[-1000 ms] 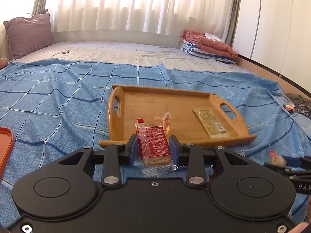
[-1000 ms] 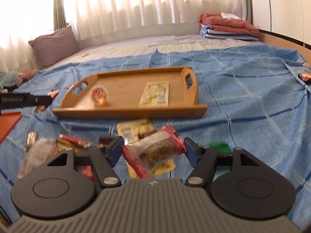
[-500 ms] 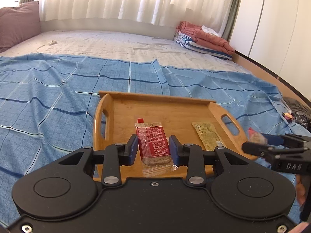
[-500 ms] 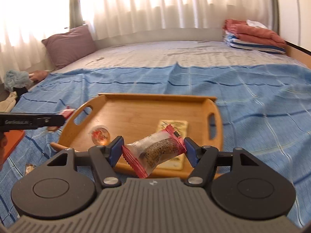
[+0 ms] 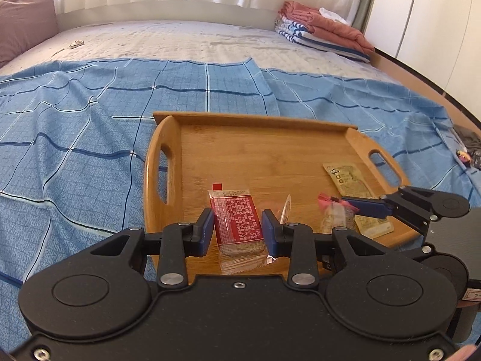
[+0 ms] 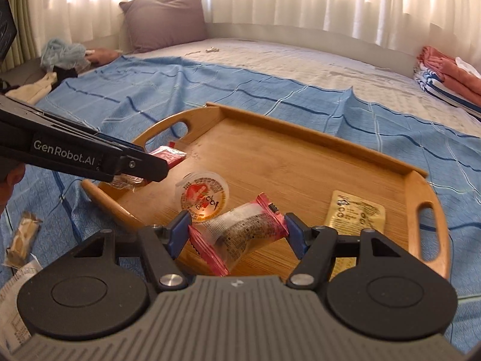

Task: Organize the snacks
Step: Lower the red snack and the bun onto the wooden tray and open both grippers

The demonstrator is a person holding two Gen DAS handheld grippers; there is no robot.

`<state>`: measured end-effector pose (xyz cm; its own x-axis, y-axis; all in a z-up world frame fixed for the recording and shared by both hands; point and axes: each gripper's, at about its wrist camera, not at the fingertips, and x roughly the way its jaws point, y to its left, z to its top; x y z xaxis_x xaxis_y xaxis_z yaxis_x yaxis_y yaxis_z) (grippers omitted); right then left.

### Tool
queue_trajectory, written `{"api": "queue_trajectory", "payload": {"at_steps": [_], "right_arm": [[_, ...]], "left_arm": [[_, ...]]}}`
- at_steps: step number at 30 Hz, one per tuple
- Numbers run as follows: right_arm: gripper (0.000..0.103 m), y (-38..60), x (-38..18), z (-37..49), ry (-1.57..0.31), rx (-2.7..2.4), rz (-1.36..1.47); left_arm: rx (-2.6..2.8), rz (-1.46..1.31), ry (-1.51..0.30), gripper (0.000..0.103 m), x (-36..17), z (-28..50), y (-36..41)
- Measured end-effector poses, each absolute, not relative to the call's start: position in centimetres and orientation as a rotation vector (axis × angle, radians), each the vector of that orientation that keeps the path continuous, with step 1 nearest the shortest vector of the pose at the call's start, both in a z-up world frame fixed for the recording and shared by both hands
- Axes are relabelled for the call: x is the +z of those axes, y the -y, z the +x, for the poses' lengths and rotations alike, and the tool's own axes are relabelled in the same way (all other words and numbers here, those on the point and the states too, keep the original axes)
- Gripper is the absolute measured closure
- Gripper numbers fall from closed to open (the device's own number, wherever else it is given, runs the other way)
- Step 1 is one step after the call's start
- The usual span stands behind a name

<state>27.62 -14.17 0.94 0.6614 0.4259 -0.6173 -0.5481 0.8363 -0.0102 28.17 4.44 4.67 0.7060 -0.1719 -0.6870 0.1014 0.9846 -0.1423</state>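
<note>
Two snack packets hang over a wooden tray (image 5: pixel 300 126) on a bed spread with a blue checked sheet (image 5: pixel 75 126). The left hand-held gripper (image 5: pixel 237 228) pinches a red-labelled cracker packet (image 5: pixel 236 221) above the tray's near edge, close to its left handle. The right hand-held gripper (image 6: pixel 237 236) clamps a clear packet with pink crimped ends (image 6: pixel 240 234) above the tray's near side. On the tray floor lie a round jelly cup (image 6: pixel 204 194) and, toward the tray's right handle, a flat yellow sachet (image 6: pixel 354 213). More wrapped snacks (image 6: pixel 22 236) lie on the sheet, off the tray's left end.
</note>
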Motion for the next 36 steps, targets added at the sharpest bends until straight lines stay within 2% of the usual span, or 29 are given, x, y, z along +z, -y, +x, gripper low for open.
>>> {"api": "queue_trajectory", "payload": {"at_steps": [27, 32, 36], "right_arm": [[0.03, 13.8, -0.7, 30.1, -0.695, 0.583, -0.187], [0.02, 13.8, -0.6, 30.3, -0.712, 0.574, -0.175], [0.017, 14.1, -0.1, 30.2, -0.729, 0.55, -0.161]], "left_arm": [[-0.158, -0.082, -0.793, 0.07, 1.5, 29.6, -4.1], [-0.141, -0.09, -0.788, 0.069, 1.6, 29.5, -4.2], [-0.135, -0.085, -0.746, 0.053, 2.5, 28.5, -4.3]]}}
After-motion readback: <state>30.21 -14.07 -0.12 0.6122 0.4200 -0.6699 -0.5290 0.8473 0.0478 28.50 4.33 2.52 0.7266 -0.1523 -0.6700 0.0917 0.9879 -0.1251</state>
